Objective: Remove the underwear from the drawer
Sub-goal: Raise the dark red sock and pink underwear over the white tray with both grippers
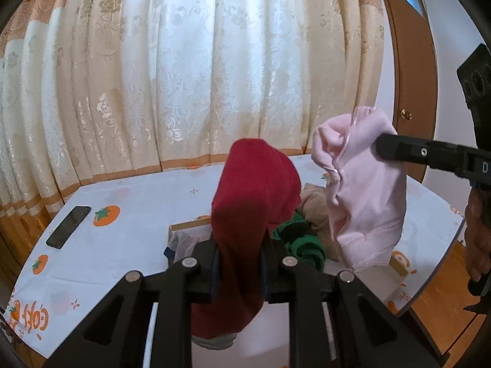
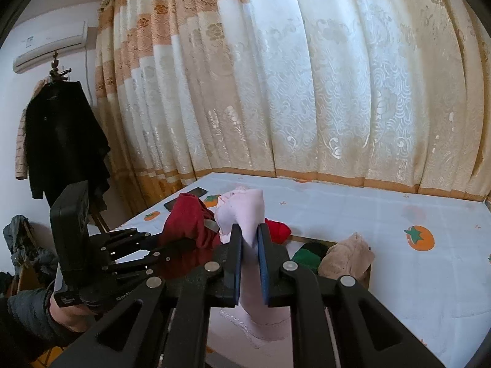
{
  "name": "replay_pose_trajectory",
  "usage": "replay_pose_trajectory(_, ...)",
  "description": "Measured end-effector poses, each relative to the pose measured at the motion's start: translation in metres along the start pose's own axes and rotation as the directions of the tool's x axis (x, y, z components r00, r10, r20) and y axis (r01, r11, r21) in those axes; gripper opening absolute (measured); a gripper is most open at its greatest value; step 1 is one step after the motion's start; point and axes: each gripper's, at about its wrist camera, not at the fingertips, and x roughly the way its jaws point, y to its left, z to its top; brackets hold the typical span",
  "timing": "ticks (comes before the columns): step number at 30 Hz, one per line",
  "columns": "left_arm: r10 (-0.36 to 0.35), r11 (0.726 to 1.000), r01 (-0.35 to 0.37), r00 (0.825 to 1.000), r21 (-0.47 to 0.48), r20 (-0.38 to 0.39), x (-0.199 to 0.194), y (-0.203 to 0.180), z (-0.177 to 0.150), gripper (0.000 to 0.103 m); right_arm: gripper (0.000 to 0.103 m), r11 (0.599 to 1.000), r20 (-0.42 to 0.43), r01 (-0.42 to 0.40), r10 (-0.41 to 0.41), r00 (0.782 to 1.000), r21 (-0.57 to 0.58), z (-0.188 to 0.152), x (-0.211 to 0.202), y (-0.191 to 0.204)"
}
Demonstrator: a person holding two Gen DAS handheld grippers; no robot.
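- Left wrist view: the left gripper (image 1: 239, 263) is clamped on the dark red underwear (image 1: 254, 202), lifted above the drawer (image 1: 190, 225) on the table (image 1: 129, 245). The right gripper (image 1: 379, 145) reaches in from the right, pinching the pink underwear (image 1: 365, 202).
- Right wrist view: the right gripper (image 2: 249, 245), tilted slightly downward, has its jaws closed narrowly on the pink underwear (image 2: 245, 208). A hand (image 2: 66, 316) holds the left gripper (image 2: 184, 245) at lower left.

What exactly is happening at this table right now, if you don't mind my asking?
A person holds a tool in each hand, emptying a drawer box on the table. The left tool is clamped on dark red underwear; the right tool is clamped on pink underwear. Both pieces hang above the box, where green and beige garments remain.
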Motion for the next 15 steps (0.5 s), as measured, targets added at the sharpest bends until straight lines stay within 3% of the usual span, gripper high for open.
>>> replay_pose_trajectory(15,-0.038,0.992,0.026,0.995,-0.126,-0.097,0.065,0.03,0.018,0.018,0.011,0.997,-0.104,0.043,-0.037,0.994,0.061,0.013,0.08,-0.038)
